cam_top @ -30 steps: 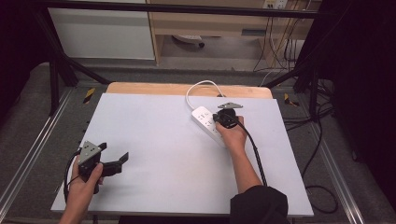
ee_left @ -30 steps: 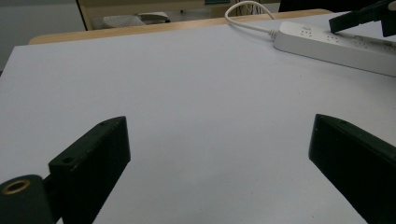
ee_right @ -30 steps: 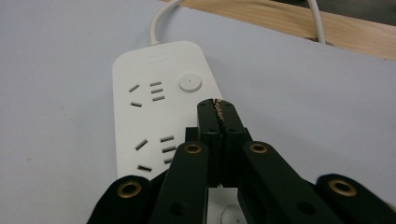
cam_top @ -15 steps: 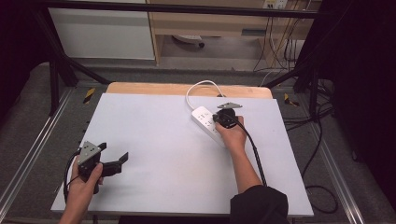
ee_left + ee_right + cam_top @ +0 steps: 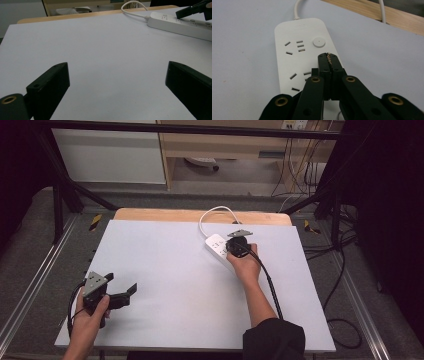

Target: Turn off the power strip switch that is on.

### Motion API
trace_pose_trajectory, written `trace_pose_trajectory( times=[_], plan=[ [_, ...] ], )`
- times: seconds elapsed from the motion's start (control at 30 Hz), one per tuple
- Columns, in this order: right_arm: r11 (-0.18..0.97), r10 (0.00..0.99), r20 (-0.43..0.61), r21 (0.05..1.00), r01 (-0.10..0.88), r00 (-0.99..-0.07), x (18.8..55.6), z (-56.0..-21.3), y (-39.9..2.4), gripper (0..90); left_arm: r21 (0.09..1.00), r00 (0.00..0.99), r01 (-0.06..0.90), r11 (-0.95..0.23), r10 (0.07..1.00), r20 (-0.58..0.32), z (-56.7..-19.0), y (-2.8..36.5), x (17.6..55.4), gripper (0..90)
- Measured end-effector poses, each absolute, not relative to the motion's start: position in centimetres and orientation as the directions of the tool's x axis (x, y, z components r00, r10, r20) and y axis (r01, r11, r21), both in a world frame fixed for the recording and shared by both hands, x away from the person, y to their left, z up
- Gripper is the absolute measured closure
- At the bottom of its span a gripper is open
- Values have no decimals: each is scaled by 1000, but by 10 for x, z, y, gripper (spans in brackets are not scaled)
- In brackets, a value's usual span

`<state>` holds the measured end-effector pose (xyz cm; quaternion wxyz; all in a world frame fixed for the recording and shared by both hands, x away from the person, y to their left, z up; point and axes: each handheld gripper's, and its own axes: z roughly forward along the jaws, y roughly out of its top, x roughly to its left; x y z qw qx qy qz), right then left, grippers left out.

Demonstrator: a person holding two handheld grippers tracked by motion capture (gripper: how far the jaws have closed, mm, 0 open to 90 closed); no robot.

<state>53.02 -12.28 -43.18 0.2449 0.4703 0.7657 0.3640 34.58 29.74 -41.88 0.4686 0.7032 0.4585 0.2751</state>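
On the table (image 5: 165, 245) the strip (image 5: 216, 246), half hidden under the closed right gripper (image 5: 235, 251), ran diagonally; left gripper (image 5: 131, 290) gaped.

A white power strip (image 5: 218, 248) lies flat on the pale surface (image 5: 165, 270), near the far edge and right of the middle. Its face-up top shows slotted sockets and a round button (image 5: 319, 42). Its white cord (image 5: 212, 215) loops over the far edge.
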Motion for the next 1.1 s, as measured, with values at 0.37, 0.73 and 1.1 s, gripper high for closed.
trace_pose_trajectory(
  times=[0.37,0.73,1.1],
  plan=[
    [208,906,59,800,562,-420,533,-434,-129,900,911,428,388,-140,903,-44,-419,298,346,53],
    [215,904,50,805,552,-425,533,-435,-130,900,911,430,389,-141,902,-44,-419,297,346,53],
    [222,906,30,816,534,-422,532,-436,-132,900,910,429,389,-141,902,-44,-419,298,346,53]
  ],
)
